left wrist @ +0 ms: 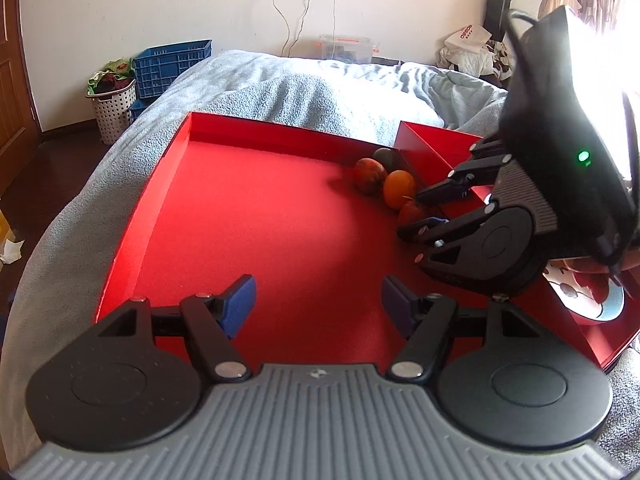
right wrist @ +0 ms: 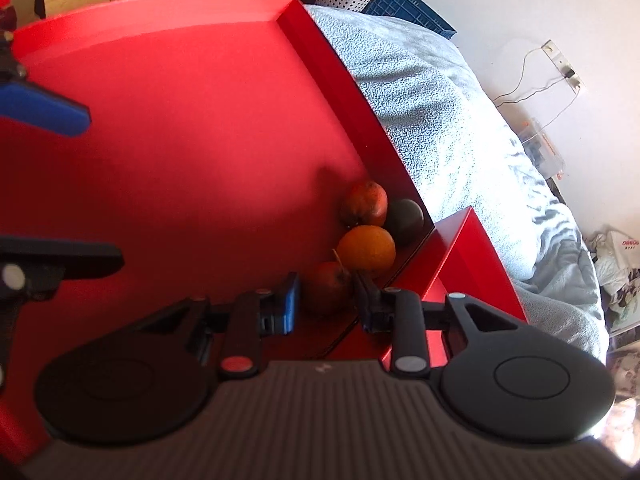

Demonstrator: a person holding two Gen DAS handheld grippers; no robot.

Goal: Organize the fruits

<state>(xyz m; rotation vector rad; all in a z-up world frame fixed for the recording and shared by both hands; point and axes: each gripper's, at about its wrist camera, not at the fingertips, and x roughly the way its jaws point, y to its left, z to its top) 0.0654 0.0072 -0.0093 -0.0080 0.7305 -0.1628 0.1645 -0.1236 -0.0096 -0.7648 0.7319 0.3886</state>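
Right tongs (right wrist: 326, 300) straddle the stemmed fruit (right wrist: 328, 286) in the tray (right wrist: 180, 120) corner.

The fruit is roundish with no clear long axis; its stem tilts up and away from the right tongs. It sits last in a row of four against the tray's right wall, touching the orange (right wrist: 366, 250). The pads flank it, whether pressing I cannot tell. A squeeze off-centre could pop it loose or nudge the orange rolling. Left tongs (left wrist: 318, 304) hang apart, empty, above the tray floor on the bed (left wrist: 280, 92).
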